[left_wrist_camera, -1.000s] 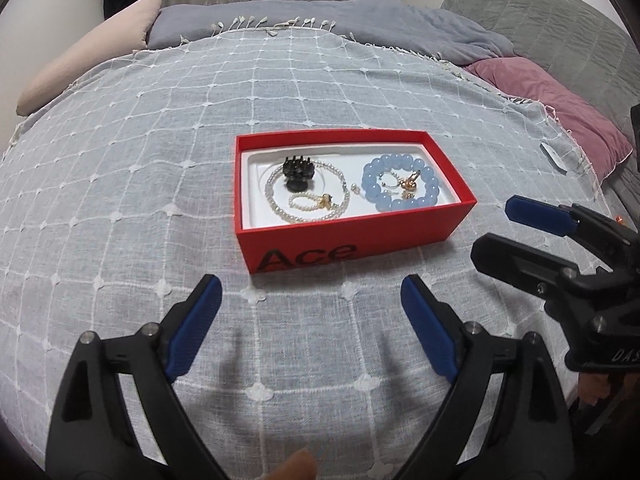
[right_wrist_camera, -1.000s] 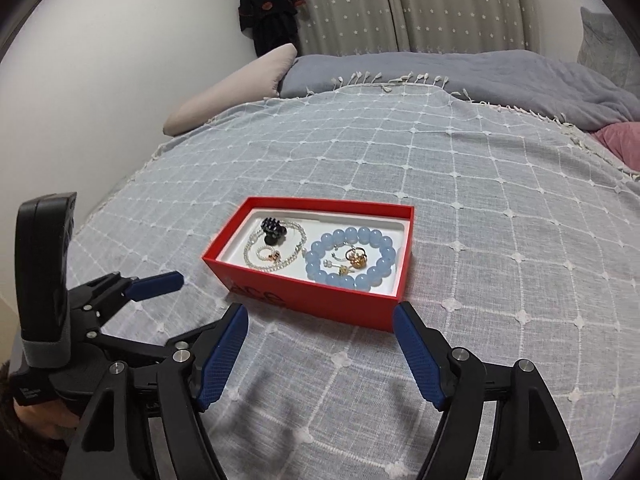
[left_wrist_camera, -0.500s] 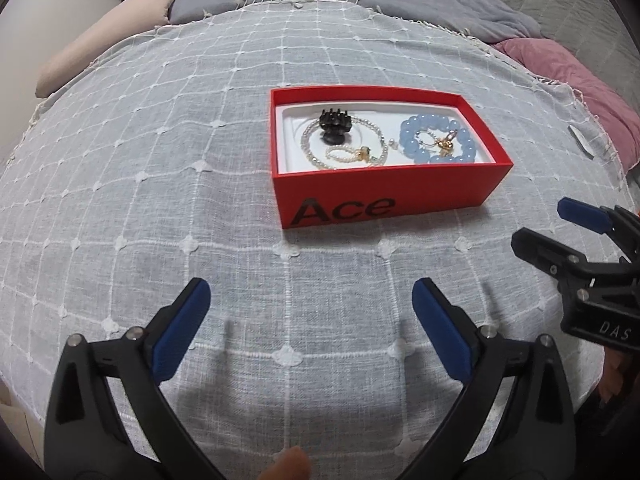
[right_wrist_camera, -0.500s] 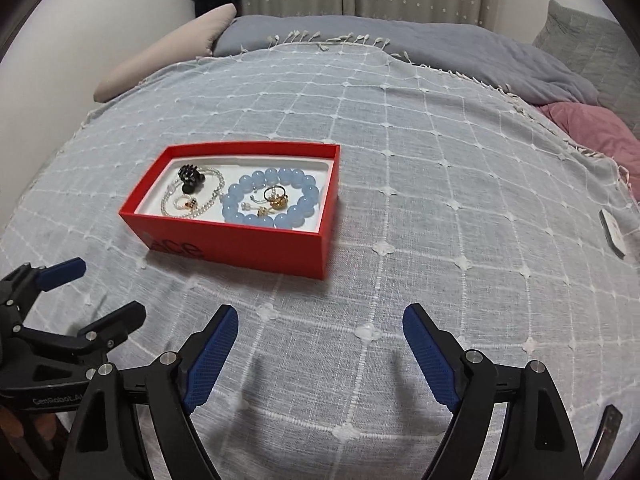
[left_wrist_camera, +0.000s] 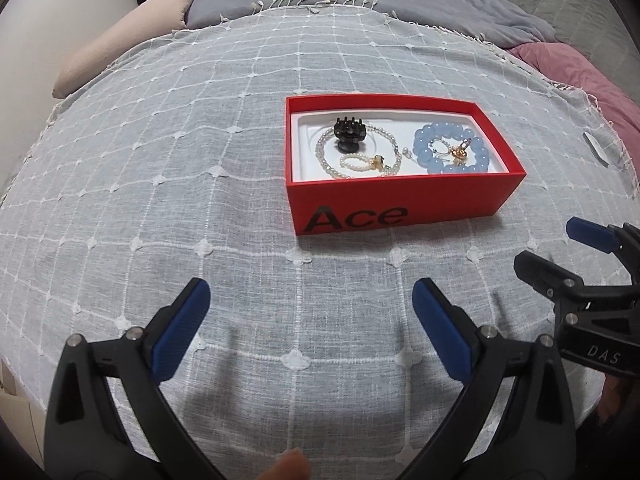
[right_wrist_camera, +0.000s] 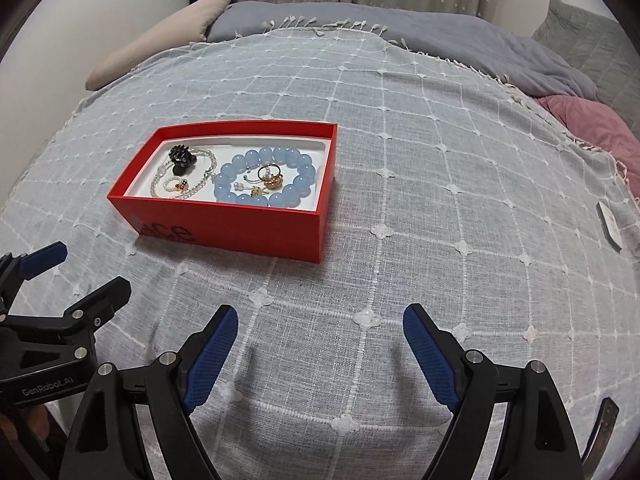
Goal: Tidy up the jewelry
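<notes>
A red box marked "Ace" lies on the checked bedspread, ahead of both grippers. Its white inside holds a black hair claw, a pearl necklace, a blue bead bracelet and gold rings. My left gripper hovers open over bare cloth, short of the box and to its left. In the right wrist view the box sits ahead to the left, with the bracelet and rings inside. My right gripper is open with nothing between its fingers.
Each gripper shows in the other's view: the right gripper at the right edge, the left gripper at the left. A beige pillow, a grey blanket and a pink pillow lie behind. A small white card rests near the right edge.
Both views have tipped downward, so more bedspread and less wall shows. Both grippers' jaws have spread a little wider. The box and the jewelry have not moved.
</notes>
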Demonstrator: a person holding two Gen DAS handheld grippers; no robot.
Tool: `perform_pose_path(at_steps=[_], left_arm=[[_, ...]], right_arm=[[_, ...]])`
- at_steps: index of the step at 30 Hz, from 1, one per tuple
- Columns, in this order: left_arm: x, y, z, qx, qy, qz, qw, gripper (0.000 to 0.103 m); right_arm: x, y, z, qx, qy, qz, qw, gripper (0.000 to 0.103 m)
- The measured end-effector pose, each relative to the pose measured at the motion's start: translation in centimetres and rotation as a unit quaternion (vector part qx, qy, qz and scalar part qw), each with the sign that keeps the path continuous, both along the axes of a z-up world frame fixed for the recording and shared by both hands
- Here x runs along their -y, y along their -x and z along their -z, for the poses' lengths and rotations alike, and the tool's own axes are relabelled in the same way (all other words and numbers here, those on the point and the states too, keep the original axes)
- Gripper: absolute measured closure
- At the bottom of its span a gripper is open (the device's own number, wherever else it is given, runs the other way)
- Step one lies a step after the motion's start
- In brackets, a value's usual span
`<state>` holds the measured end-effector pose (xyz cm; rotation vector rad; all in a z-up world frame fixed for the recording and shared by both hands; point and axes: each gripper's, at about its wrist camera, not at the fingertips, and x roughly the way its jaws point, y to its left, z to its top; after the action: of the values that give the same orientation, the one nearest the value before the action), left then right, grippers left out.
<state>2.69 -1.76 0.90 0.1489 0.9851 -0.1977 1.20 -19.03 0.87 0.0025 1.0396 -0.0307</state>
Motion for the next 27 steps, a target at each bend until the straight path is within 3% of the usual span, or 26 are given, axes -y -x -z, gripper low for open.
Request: perform_pose_path(at_steps=[27], left_arm=[[0.25,0.26,-0.36,0.009,0.003,0.009,0.9999,0.002]], right_arm=[[-0.15,-0.07,0.16,-0.003,-0.001,0.0,1.0,0.017]])
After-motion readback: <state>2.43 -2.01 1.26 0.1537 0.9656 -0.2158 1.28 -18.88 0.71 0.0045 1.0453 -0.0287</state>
